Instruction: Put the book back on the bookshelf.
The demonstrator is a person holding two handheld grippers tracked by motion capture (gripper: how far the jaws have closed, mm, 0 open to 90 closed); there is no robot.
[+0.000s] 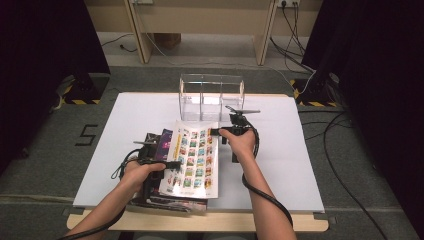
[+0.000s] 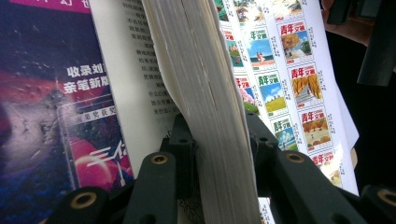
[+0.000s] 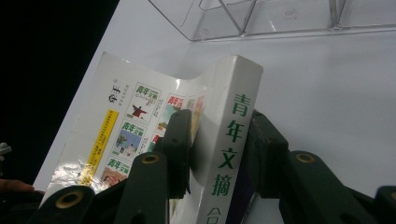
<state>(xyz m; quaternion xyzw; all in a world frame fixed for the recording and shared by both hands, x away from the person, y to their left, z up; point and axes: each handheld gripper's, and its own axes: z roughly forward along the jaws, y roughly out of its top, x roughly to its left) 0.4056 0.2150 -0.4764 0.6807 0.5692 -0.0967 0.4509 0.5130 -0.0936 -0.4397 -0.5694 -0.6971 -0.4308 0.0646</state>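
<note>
A thick white book with rows of small colourful cover pictures is held between both grippers, over a stack of magazines. My left gripper is shut on its page-edge side; in the left gripper view the jaws of the left gripper clamp the block of pages. My right gripper holds the opposite, far-right side. In the right gripper view the jaws of the right gripper press on both sides of the white spine with green characters.
A dark purple-covered magazine lies under the book, also in the left gripper view as the magazine cover. A clear acrylic divided box stands at the back of the white table top. Cables run over the floor at right.
</note>
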